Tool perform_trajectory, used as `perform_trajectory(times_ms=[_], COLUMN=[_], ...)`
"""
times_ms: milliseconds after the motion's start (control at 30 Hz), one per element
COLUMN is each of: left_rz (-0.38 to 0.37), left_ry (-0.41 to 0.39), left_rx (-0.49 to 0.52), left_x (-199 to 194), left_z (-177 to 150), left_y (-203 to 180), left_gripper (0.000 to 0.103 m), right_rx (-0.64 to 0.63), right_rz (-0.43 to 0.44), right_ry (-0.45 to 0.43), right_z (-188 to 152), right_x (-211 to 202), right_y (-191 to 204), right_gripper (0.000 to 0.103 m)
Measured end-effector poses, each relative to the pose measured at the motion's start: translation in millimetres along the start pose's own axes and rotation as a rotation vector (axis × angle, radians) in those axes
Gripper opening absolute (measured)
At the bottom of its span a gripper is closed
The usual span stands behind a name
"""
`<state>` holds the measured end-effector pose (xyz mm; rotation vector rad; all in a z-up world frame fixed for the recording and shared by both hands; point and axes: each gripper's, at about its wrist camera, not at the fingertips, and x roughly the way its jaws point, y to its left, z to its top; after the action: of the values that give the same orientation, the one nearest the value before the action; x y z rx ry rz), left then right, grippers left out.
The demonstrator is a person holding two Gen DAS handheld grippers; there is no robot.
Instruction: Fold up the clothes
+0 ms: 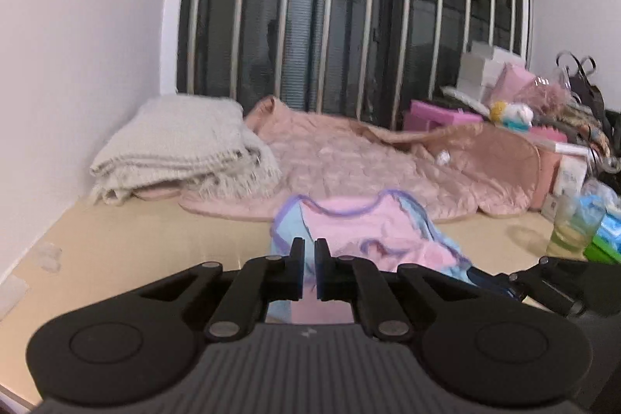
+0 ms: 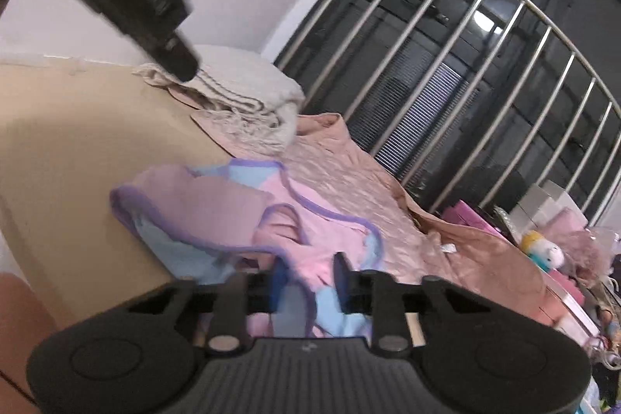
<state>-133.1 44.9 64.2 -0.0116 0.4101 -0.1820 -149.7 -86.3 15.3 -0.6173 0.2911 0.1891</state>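
We find the left gripper (image 1: pixel 309 268) nearly closed, pinching the pink-and-blue garment (image 1: pixel 372 231) at lower centre; the right gripper (image 2: pixel 310 282) likewise grips it.

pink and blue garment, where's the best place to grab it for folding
Probably the purple-trimmed edge of the garment, pinched from the near side. The trim makes a firm raised rim, while the middle lies crumpled in loose pink and blue layers. The left gripper and right gripper already sit at that near edge, apparently closed on fabric.
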Motion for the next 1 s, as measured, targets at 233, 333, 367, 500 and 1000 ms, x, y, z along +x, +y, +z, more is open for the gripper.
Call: perform_trajectory(times_ms=[233, 333, 367, 500, 1000], left_rz=[-0.023, 0.010, 0.030, 0.112, -0.068], left_ry=[0.071, 0.101, 0.101, 0.070, 0.106], left_rx=[0.070, 0.099, 0.090, 0.075, 0.040], left_x=[7, 15, 21, 36, 32], left_z=[-37, -52, -54, -54, -52], left_y=[-20, -30, -30, -34, -31], left_gripper=[0.059, 0.059, 0.059, 0.059, 0.013], right_rx=[0.059, 0.087, 0.099, 0.120, 0.123], right_rz=[0.019, -0.010, -0.012, -0.024, -0.004], right_ry=[0.011, -0.030, -0.049, -0.113, -0.032], right_z=[1, 6, 8, 17, -10], right_x=[3, -1, -4, -23, -34], right_y=[-27, -39, -43, -53, -58], right_gripper=[0.003, 0.003, 0.003, 0.003, 0.003])
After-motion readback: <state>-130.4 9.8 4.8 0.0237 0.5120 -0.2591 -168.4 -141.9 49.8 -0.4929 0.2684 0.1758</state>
